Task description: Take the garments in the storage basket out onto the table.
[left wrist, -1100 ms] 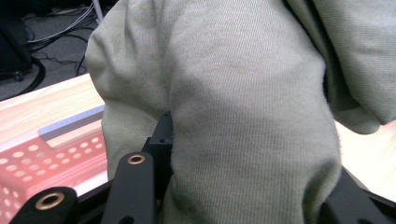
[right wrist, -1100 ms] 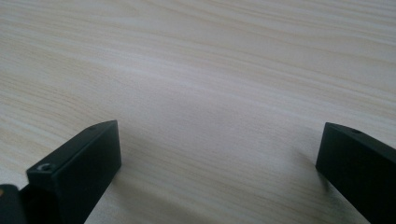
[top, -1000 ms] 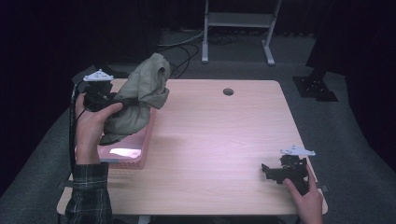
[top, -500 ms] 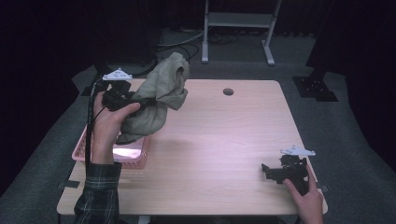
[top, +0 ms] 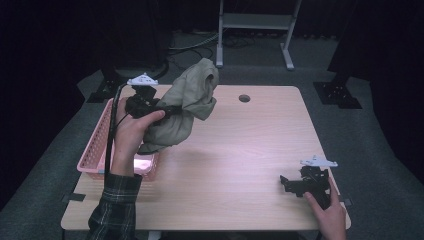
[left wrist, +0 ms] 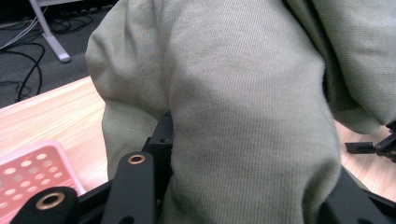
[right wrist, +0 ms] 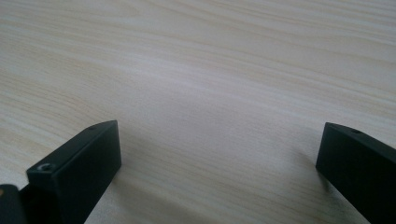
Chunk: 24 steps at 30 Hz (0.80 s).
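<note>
Olive-green garment (top: pixel 187 107), a soft bundle of knit cloth, hangs bunched in my left gripper (top: pixel 167 109), lifted off the wooden table (top: pixel 240 165). My left jaws are clamped tight on a thick fold of it, and the cloth spills over and around them. In the high view the bundle sits above the table's left part, just beside the pink basket (top: pixel 100 145), with its lower folds drooping toward the basket's near right corner. The pink basket is a perforated plastic one and rests at the table's left edge.

From my left gripper view, the ribbed green fabric (left wrist: pixel 243 107) crowds in close, with a corner of the basket (left wrist: pixel 32 172) at lower left and pale tabletop (left wrist: pixel 51 112) behind.

My right gripper (top: pixel 292 184) rests low on the table near its front right corner, well apart from the garment. Its jaws stand wide with nothing between them; in my right gripper view the bare wood grain (right wrist: pixel 215 93) lies between the two black jaw tips.

A round hole (top: pixel 244 98) shows in the tabletop near the far edge.
</note>
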Available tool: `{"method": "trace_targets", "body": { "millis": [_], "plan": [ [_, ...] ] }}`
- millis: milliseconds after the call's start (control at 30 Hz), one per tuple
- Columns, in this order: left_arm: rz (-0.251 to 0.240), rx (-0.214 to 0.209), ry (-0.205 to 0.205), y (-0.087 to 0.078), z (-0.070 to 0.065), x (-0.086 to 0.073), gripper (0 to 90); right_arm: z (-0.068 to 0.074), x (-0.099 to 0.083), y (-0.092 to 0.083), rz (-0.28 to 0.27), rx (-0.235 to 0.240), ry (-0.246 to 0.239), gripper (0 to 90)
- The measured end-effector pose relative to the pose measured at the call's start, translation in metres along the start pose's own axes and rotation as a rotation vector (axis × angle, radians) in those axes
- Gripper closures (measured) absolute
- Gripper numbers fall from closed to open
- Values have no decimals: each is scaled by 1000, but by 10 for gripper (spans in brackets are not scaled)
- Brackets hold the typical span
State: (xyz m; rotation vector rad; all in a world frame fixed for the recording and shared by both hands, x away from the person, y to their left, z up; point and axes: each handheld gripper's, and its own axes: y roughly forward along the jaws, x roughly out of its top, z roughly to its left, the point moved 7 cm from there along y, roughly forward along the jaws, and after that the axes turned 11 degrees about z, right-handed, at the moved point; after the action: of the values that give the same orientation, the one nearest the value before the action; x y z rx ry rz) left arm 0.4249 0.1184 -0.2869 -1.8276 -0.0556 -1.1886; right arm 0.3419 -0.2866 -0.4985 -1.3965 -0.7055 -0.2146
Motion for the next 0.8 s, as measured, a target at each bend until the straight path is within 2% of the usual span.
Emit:
{"method": "trace_targets", "body": {
  "millis": [800],
  "plan": [
    [31,-55,64,35,-29,19,557,0,0,0,0,0,1,0]
  ]
}}
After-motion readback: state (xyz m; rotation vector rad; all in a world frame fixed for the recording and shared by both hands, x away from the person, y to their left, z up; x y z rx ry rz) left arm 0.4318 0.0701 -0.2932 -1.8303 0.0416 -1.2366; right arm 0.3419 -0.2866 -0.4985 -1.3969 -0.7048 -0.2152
